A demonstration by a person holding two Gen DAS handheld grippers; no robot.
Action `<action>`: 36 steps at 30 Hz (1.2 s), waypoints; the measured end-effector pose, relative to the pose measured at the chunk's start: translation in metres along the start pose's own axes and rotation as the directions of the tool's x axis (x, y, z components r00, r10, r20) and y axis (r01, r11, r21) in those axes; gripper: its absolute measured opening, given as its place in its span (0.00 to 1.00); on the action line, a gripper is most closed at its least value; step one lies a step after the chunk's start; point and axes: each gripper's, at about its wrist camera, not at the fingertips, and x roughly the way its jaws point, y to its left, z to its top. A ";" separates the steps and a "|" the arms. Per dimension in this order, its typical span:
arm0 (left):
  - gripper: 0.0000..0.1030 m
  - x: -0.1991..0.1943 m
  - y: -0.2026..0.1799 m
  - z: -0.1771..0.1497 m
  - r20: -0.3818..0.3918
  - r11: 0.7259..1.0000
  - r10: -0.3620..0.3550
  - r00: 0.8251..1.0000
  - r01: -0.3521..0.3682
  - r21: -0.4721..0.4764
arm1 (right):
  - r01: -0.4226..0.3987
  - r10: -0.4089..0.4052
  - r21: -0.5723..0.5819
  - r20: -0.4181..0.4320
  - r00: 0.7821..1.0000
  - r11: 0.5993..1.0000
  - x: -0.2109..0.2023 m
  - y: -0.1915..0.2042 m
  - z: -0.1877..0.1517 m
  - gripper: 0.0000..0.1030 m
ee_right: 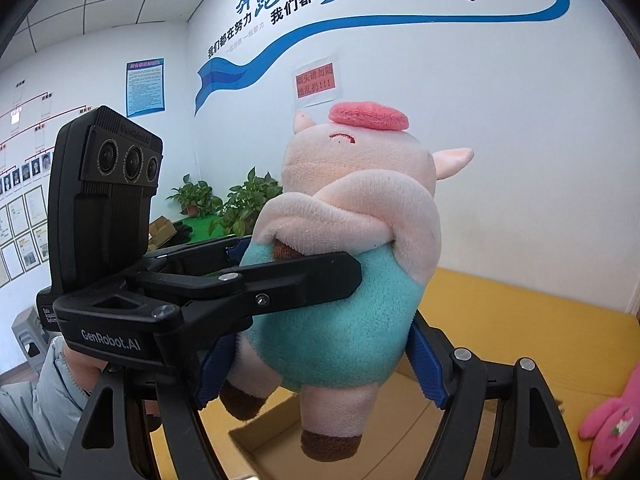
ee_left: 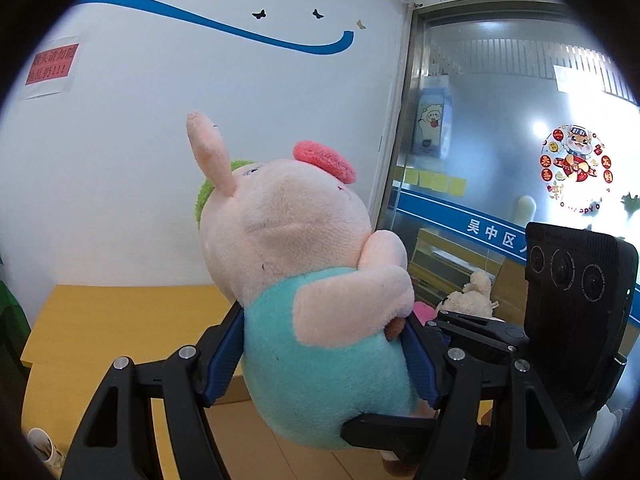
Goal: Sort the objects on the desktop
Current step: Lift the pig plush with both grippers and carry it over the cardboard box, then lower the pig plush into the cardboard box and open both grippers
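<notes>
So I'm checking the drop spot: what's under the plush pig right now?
In the right wrist view, an open cardboard box sits below the plush pig, on the yellow table. The pig's legs and the gripper fingers cover most of the box's inside.

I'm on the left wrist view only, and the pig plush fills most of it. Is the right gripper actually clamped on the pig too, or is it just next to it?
Observer: It is clamped on. The right wrist view shows the right gripper with its blue-padded jaws pressed into both sides of the teal belly of the pig plush.
Operator: What is underneath the pig?
Observer: In that view an open cardboard box shows just below the pig's dangling brown feet.
</notes>
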 end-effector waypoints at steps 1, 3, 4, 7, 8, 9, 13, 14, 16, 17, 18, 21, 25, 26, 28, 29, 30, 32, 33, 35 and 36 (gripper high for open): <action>0.69 0.006 0.006 0.002 -0.006 1.000 0.005 1.000 -0.005 -0.003 | -0.005 0.005 0.005 -0.001 1.000 1.000 0.005 -0.005 0.003 0.73; 0.69 0.019 0.019 0.005 -0.025 1.000 0.017 1.000 -0.017 -0.008 | -0.018 0.018 0.024 -0.007 1.000 1.000 0.021 -0.018 0.008 0.73; 0.69 0.028 0.027 0.006 -0.036 1.000 0.024 0.999 -0.024 -0.014 | -0.023 0.024 0.034 -0.012 1.000 0.999 0.033 -0.024 0.010 0.73; 0.69 0.051 0.051 0.001 -0.074 0.999 0.040 0.996 -0.042 -0.028 | -0.049 0.052 0.076 -0.030 0.998 0.996 0.064 -0.045 0.010 0.73; 0.69 0.059 0.060 -0.003 -0.093 0.998 0.045 0.995 -0.048 -0.040 | -0.058 0.062 0.097 -0.039 0.997 0.994 0.079 -0.054 0.007 0.73; 0.69 0.069 0.068 -0.008 -0.114 0.997 0.050 0.992 -0.056 -0.054 | -0.066 0.072 0.120 -0.048 0.996 0.991 0.092 -0.062 0.003 0.73; 0.69 0.112 0.105 -0.041 -0.242 0.989 0.071 0.968 -0.099 -0.108 | -0.091 0.119 0.236 -0.108 0.987 0.968 0.146 -0.091 -0.033 0.73; 0.69 0.122 0.115 -0.054 -0.284 0.986 0.071 0.956 -0.110 -0.124 | -0.094 0.132 0.266 -0.129 0.983 0.959 0.160 -0.098 -0.046 0.73; 0.69 0.140 0.132 -0.081 -0.365 0.978 0.069 0.928 -0.135 -0.158 | -0.096 0.160 0.329 -0.172 0.972 0.940 0.187 -0.108 -0.073 0.73; 0.69 0.150 0.136 -0.089 -0.399 0.975 0.071 0.914 -0.148 -0.167 | -0.096 0.172 0.353 -0.189 0.967 0.930 0.196 -0.111 -0.085 0.73; 0.69 0.159 0.142 -0.104 -0.443 0.970 0.075 0.893 -0.168 -0.173 | -0.096 0.188 0.385 -0.210 0.959 0.918 0.209 -0.115 -0.098 0.73; 0.69 0.177 0.152 -0.136 -0.546 0.958 0.080 0.834 -0.216 -0.190 | -0.079 0.232 0.468 -0.279 0.932 0.880 0.239 -0.124 -0.139 0.73; 0.69 0.183 0.145 -0.154 -0.601 0.964 0.114 0.791 -0.235 -0.126 | -0.045 0.252 0.503 -0.352 0.901 0.863 0.260 -0.124 -0.173 0.73; 0.69 0.182 0.143 -0.154 -0.609 0.964 0.117 0.784 -0.238 -0.121 | -0.043 0.256 0.508 -0.358 0.898 0.860 0.261 -0.124 -0.176 0.73; 0.70 0.176 0.144 -0.154 -0.619 0.961 0.104 0.779 -0.239 -0.139 | -0.038 0.260 0.515 -0.368 0.893 0.856 0.260 -0.122 -0.177 0.73; 0.70 0.172 0.143 -0.154 -0.621 0.963 0.103 0.777 -0.234 -0.134 | -0.039 0.263 0.516 -0.370 0.891 0.856 0.257 -0.120 -0.177 0.73; 0.71 0.172 0.144 -0.152 -0.622 0.964 0.105 0.776 -0.232 -0.126 | -0.043 0.270 0.519 -0.370 0.889 0.853 0.254 -0.118 -0.177 0.73; 0.73 0.169 0.147 -0.155 -0.637 0.964 0.113 0.763 -0.239 -0.115 | -0.049 0.288 0.535 -0.373 0.882 0.843 0.251 -0.114 -0.178 0.73; 0.73 0.170 0.149 -0.156 -0.649 0.963 0.112 0.752 -0.244 -0.116 | -0.046 0.293 0.540 -0.381 0.877 0.840 0.252 -0.113 -0.180 0.73; 0.73 0.171 0.152 -0.162 -0.672 0.961 0.106 0.733 -0.250 -0.121 | -0.029 0.295 0.547 -0.405 0.865 0.837 0.257 -0.111 -0.186 0.73; 0.73 0.168 0.150 -0.164 -0.675 0.963 0.108 0.730 -0.246 -0.113 | -0.023 0.299 0.553 -0.414 0.860 0.833 0.257 -0.110 -0.188 0.73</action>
